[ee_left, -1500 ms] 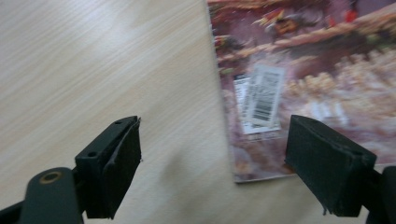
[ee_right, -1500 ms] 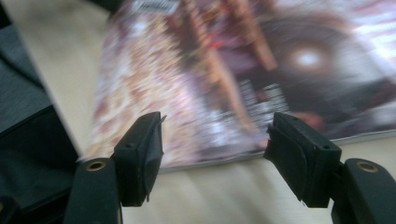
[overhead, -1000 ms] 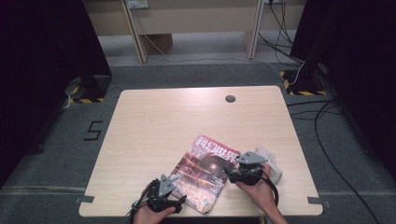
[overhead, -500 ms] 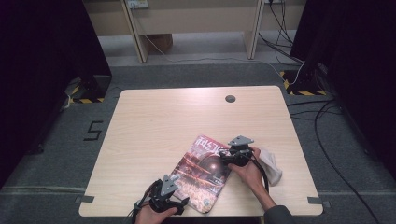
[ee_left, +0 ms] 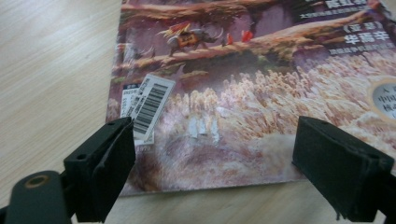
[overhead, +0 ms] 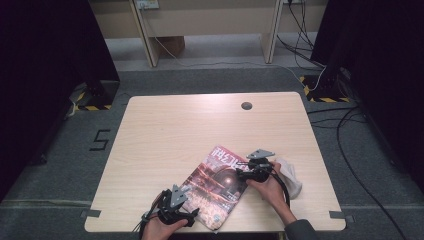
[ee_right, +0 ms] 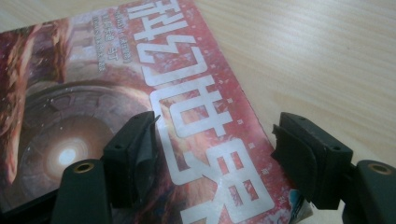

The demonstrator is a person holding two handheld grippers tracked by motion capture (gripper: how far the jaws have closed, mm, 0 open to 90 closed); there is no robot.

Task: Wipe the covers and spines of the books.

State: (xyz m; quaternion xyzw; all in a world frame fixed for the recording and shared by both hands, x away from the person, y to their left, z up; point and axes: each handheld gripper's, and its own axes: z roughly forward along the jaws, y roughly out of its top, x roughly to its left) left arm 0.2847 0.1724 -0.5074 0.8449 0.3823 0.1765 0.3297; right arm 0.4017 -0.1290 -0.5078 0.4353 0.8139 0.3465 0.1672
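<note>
A magazine (overhead: pixel 217 182) with a reddish cover and white title letters lies flat near the table's front edge. My left gripper (overhead: pixel 192 213) sits at its near left corner. In the left gripper view the jaws of the left gripper (ee_left: pixel 215 158) stand wide apart and have just been opening. The magazine (ee_left: pixel 261 93) and its barcode label (ee_left: pixel 149 105) lie between them, untouched by the pads. My right gripper (overhead: pixel 240 174) is at the magazine's right edge. It (ee_right: pixel 215 149) is open and straddles the title edge of the magazine (ee_right: pixel 93 93).
A crumpled white cloth (overhead: pixel 291 176) lies just right of the right hand. The wooden table (overhead: pixel 175 130) has a round cable hole (overhead: pixel 246 105) at the back. Cables (overhead: pixel 350 150) trail on the floor to the right.
The right gripper has shifted away from the cloth and a little farther along the magazine's right edge, toward the title end. The left gripper has stayed at the near corner.
</note>
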